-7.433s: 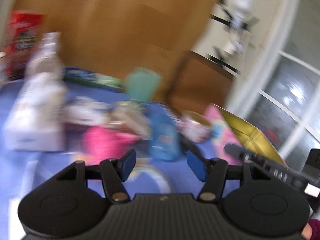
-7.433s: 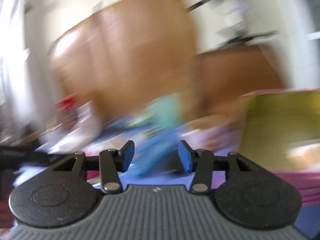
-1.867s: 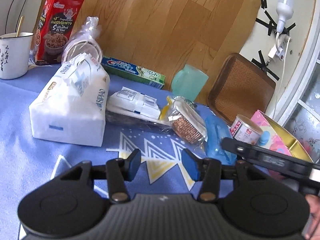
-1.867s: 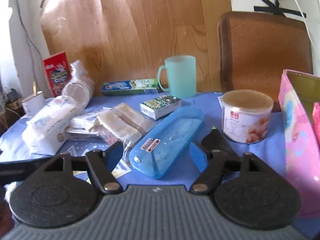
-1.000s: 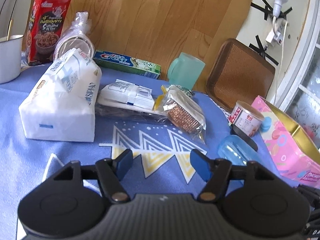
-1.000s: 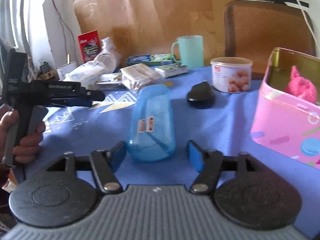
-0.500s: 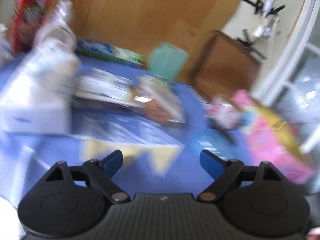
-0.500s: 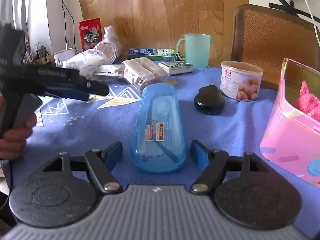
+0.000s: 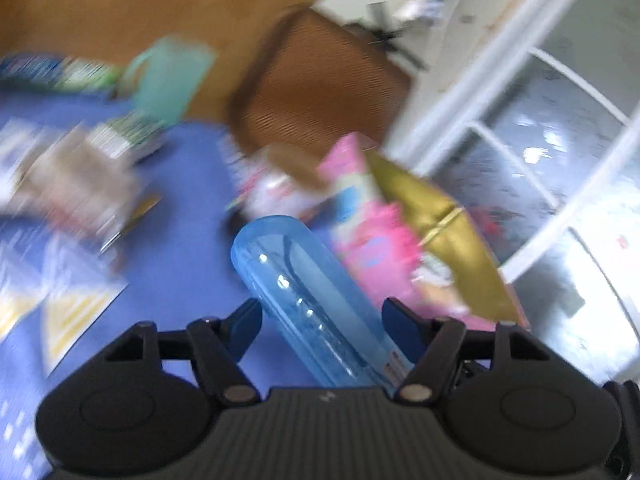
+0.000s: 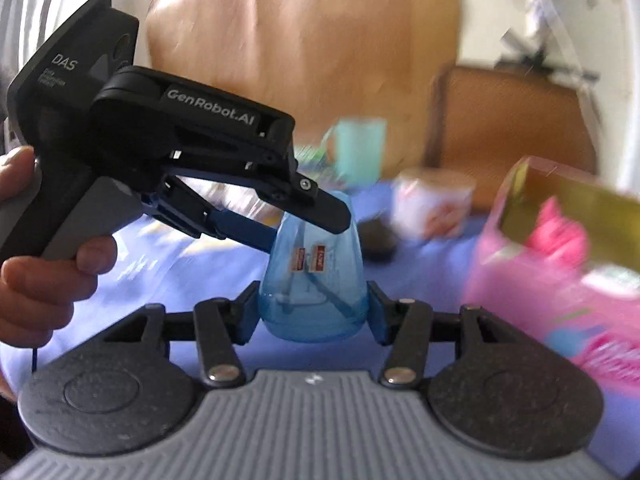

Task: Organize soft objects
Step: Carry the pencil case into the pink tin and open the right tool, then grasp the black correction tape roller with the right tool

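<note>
The translucent blue plastic oblong case [image 10: 314, 280] sits low in the centre of the right wrist view, its rounded near end between the fingers of the right gripper [image 10: 312, 312], whose jaws have just been closing and now appear to press its two sides. Its long axis runs away from that gripper toward the middle of the frame, and there the left gripper [image 10: 304, 224] reaches in from the left, held in a hand [image 10: 44, 248], its dark fingers straddling the far part of the case. In the left wrist view the case runs diagonally from lower right to centre between those fingers, which have just been closing (contact is too blurred to judge). The pink tin box with gold lining [image 10: 560, 264] stands at right on the blue-clothed counter [image 10: 420, 276], nearer the right gripper
</note>
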### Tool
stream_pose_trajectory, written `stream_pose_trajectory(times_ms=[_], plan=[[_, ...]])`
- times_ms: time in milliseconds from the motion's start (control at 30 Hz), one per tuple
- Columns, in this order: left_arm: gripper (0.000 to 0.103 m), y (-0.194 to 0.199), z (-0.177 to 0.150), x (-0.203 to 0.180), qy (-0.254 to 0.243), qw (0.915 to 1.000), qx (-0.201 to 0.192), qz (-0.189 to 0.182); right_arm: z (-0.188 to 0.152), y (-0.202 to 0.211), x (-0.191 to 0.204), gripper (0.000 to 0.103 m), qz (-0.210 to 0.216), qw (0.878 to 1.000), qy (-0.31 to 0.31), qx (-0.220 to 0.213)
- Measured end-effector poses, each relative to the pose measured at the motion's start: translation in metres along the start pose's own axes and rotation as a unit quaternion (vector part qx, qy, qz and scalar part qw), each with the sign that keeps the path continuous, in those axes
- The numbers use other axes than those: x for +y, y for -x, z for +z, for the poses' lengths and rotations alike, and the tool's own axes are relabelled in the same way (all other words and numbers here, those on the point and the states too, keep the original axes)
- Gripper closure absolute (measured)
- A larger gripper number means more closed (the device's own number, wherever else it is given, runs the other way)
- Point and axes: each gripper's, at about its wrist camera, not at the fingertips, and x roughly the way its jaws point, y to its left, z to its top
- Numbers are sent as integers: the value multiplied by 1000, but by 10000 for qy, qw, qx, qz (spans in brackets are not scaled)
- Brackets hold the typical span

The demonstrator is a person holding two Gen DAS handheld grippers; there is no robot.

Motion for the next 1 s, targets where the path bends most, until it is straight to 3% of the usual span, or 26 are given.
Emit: stream_pose_trajectory(times_ms=[133, 300, 433, 533, 667, 800, 1000], plan=[[36, -26, 25, -58, -670, 9971, -48, -348, 12, 21, -34, 47, -623, 9964, -238, -516], [36, -82, 31, -115, -1274, 9898, 241, -597, 11, 25, -82, 47, -1442, 9859, -640, -563], [29, -113, 26, -137, -1525, 9870, 351, -365, 6, 3, -119, 46, -2038, 9749, -872, -203], [27, -110, 20, -135, -1551, 9868, 361, -286, 0, 4, -135, 40, -2600, 9595, -1052, -277], [23, -93, 18, -122, -1627, 9865, 196, -60, -2, 14, -139, 36, -2656, 9543, -1249, -560], [23, -66, 13, -98, -1511, 9885, 68, -14, 1, 22, -124, 36, -2473, 9571, -1292, -783], [23, -8, -14, -36, -1300, 9903, -246, 432, 14, 14, -87, 36, -1733, 9754, -964, -961]])
